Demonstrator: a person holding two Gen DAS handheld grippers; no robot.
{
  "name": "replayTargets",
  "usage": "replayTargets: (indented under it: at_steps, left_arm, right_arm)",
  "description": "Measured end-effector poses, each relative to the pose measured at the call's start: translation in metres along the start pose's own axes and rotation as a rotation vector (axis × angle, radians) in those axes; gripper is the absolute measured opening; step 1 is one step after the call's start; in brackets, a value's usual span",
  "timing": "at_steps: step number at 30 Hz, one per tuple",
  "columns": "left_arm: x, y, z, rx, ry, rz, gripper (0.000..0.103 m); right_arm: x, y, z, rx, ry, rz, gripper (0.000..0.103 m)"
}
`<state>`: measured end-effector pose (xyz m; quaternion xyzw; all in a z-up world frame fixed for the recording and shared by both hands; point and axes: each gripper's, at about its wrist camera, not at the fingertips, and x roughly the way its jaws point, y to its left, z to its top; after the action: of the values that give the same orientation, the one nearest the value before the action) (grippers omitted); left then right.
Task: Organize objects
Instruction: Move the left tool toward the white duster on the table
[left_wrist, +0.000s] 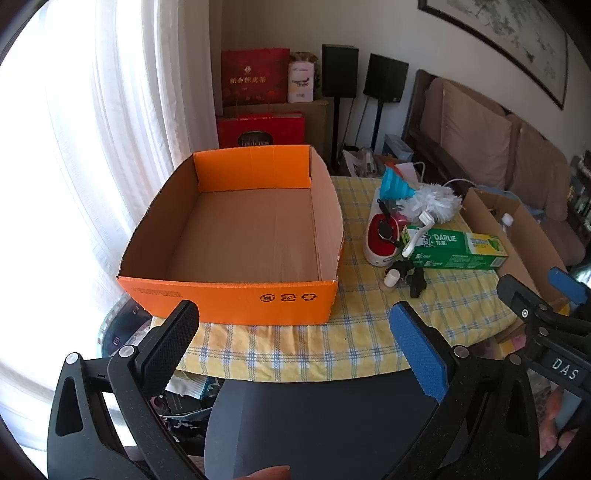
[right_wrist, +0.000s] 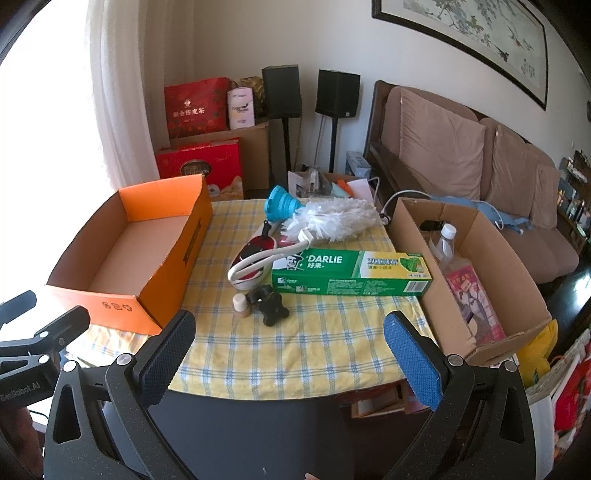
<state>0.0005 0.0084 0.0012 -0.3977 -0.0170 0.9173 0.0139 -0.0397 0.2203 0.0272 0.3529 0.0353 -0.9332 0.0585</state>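
While both grippers' fingers gape empty, the duster half hides the funnel.

The table carries an open box along its left edge, nothing visible inside. A second open box stands along the right edge, with a bottle lying in it. Between them, mid-table, a toothpaste carton lies crosswise. Behind it lie a duster and a funnel. Before it, toward the near edge, stand a small vial and a knob.
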Motion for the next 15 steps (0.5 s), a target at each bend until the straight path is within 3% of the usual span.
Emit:
replayTargets:
  at_steps: [11,15]
  left_arm:
    - [0.008,-0.005,0.002,0.008,0.007,-0.007,0.103]
    - [0.015,-0.011,0.000,0.018,0.007,-0.054,0.103]
  right_arm:
    - [0.002,-0.003,0.001,0.000,0.003,-0.003,0.103]
    - [0.008,-0.009,0.000,0.004,0.008,-0.004,0.103]
